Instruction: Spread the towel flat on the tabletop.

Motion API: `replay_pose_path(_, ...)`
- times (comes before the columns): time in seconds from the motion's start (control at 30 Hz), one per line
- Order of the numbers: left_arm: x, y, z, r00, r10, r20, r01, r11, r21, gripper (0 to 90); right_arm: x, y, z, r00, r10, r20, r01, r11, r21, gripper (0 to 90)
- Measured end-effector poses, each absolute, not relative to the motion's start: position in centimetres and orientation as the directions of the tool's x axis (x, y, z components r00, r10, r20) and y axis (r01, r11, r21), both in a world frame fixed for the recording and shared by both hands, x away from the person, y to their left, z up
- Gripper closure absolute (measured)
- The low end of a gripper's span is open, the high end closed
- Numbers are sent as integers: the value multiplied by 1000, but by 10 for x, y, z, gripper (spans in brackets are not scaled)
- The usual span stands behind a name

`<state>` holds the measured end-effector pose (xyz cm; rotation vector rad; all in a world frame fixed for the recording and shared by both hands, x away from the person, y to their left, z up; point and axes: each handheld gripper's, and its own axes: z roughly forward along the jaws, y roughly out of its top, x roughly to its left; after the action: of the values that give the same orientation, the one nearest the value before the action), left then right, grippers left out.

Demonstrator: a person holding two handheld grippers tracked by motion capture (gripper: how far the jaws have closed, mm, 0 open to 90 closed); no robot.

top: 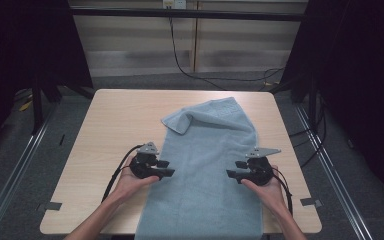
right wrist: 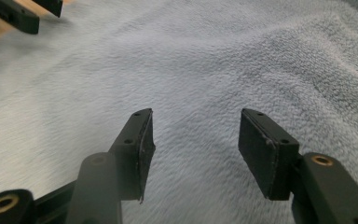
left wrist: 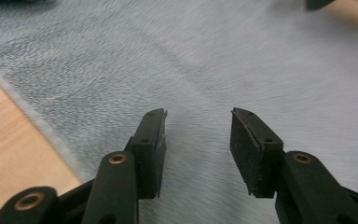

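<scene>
both grippers hover low over the towel, jaws apart and holding nothing. in the high view the left gripper [top: 166,168] sits at lower left of centre, over the towel's left long edge, and the right gripper [top: 233,170] mirrors it at lower right of centre, tips pointing inward toward each other. the pale blue towel [top: 207,165] lies lengthwise down the middle of the wooden table [top: 115,125], its near end hanging off the bottom edge of the frame, its far left corner [top: 180,121] flipped back onto itself in the upper middle.

in the left gripper view the open gripper [left wrist: 198,135] looks across flat terry, with the towel's hem [left wrist: 37,122] and bare wood at the lower left. in the right gripper view the open gripper [right wrist: 196,140] faces a soft ridge of cloth [right wrist: 307,60] at the upper right, and the other gripper's tips [right wrist: 23,14] show at the upper left.

the step looks like taking hold of the two long edges, probably to fold. to do it well, each gripper should back out to the hem, drop one jaw under the edge, and close on a single layer at matching heights along the towel, so the cloth lifts evenly. pinching in the middle of the pile would only bunch it. the flipped far corner likely needs flattening too.
</scene>
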<state>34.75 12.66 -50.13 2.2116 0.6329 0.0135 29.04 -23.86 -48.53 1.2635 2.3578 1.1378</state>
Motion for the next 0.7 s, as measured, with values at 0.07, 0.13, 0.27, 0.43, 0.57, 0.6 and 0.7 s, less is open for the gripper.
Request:
replay_pose_path(0.07, 343, 125, -503, 888, 440, -135, 390, -562, 730, 552, 294, -237, -490, -597, 793, 121, 601, 342, 723, 445)
replay_pose_path(0.13, 333, 124, -502, 898, 438, -47, 333, -604, 724, 629, 294, -236, -494, -595, 796, 110, 610, 359, 706, 440)
replay_pose_path(0.27, 323, 133, -500, 901, 425, -85, 353, -606, 713, 832, 290, -231, -501, -598, 799, 60, 601, 398, 693, 459)
replay_pose_path(0.43, 303, 152, -499, 905, 402, -140, 375, -598, 709, 847, 279, -220, -499, -640, 766, 60, 577, 427, 697, 766)
replay_pose_path(0.57, 285, 171, -497, 902, 380, -204, 401, -568, 718, 849, 265, -211, -497, -692, 715, 105, 565, 444, 696, 833)
replay_pose_path(0.6, 280, 175, -495, 903, 381, -200, 398, -561, 726, 848, 259, -209, -495, -701, 704, 116, 563, 446, 696, 837)
replay_pose_path(0.7, 263, 185, -489, 905, 343, -252, 407, -527, 746, 847, 237, -205, -489, -732, 669, 128, 542, 458, 705, 843)
